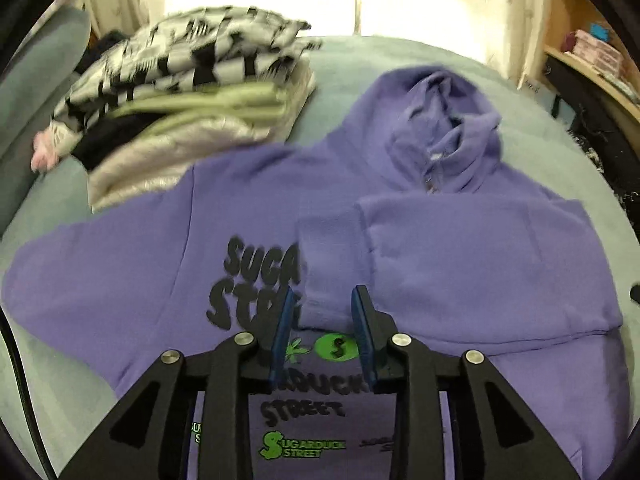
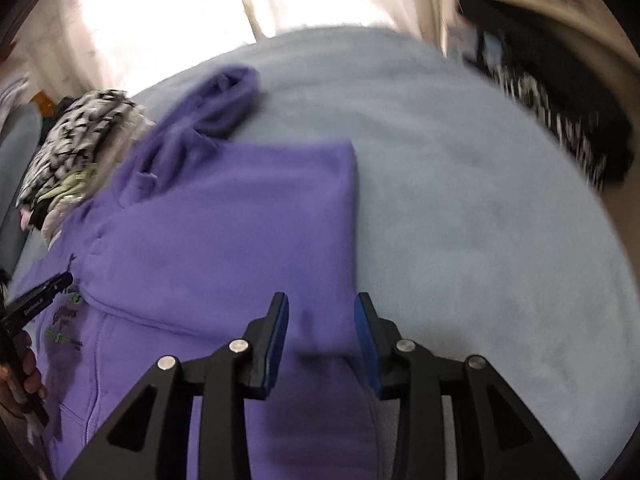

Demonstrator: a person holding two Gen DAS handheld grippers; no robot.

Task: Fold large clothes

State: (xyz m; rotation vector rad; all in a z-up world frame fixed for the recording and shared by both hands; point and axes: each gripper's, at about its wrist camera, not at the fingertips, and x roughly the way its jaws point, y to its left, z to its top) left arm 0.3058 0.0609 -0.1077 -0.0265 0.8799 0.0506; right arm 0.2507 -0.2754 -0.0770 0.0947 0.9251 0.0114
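One purple hoodie (image 1: 256, 208) lies spread on the grey-blue bed (image 2: 480, 220), one sleeve (image 1: 460, 256) folded across its chest; both tools, left tool (image 1: 325, 320) and right tool (image 2: 322, 324), hover spread above it, beside one stack of folded clothes (image 1: 180, 100)

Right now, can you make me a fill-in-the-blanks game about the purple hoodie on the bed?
1. The hoodie lies with one ____ folded across its front.
2. Both the left claw and the right claw are ____, gripping nothing.
3. The top item on the stack of folded clothes is black and ____.
4. The round logo on the hoodie is ____.

Missing words: sleeve; open; white; green
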